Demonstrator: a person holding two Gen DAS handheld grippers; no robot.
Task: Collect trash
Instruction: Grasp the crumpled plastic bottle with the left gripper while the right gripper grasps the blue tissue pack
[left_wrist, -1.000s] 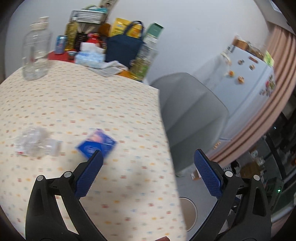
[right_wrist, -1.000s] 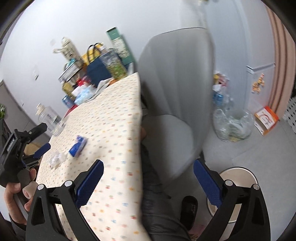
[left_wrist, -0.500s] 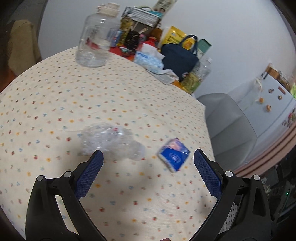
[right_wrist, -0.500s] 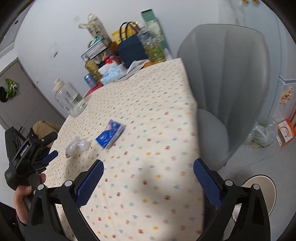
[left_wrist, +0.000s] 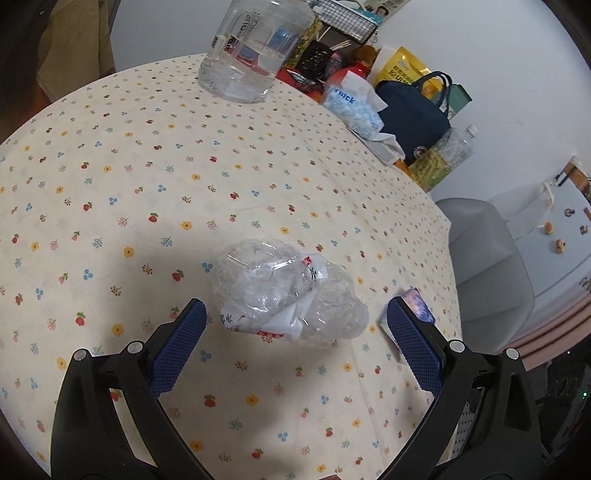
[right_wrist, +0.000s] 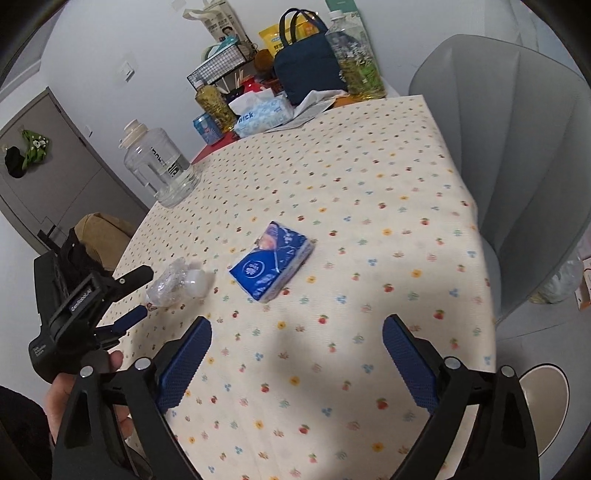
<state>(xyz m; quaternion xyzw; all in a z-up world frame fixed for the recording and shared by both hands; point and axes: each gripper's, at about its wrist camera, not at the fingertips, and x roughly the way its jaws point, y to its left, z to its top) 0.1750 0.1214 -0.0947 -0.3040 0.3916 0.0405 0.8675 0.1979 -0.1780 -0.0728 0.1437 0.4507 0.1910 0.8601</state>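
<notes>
Tablecloth (left_wrist: 110, 192) with small flowers and fruit covers the table, and everything here is placed against it. At its left edge in the right wrist view, a bare hand (right_wrist: 62, 402) holds the left gripper (right_wrist: 138, 295), cut off by the frame; its jaws stand wide, one on either side of a crumpled clear wrapper (left_wrist: 284, 295) without pressing it. The wrapper lies near the middle of the cloth, a see-through bundle with white paper and red print folded inside; the print is too creased to read. Just right of it on the cloth lies a blue tissue packet (right_wrist: 271, 260), flat, with a white round mark on its face; in the left wrist view only its corner (left_wrist: 417, 302) shows behind a blue pad. The right gripper (right_wrist: 295, 354) hangs over bare cloth nearer the front edge, its jaws wide with nothing between them, having just narrowed a little. At the far side of the cloth stand a clear water jug (right_wrist: 159, 170), a tissue box (right_wrist: 264, 112) and a dark bag (right_wrist: 308, 68). A grey chair (right_wrist: 524, 147) stands beyond the cloth's right edge.
</notes>
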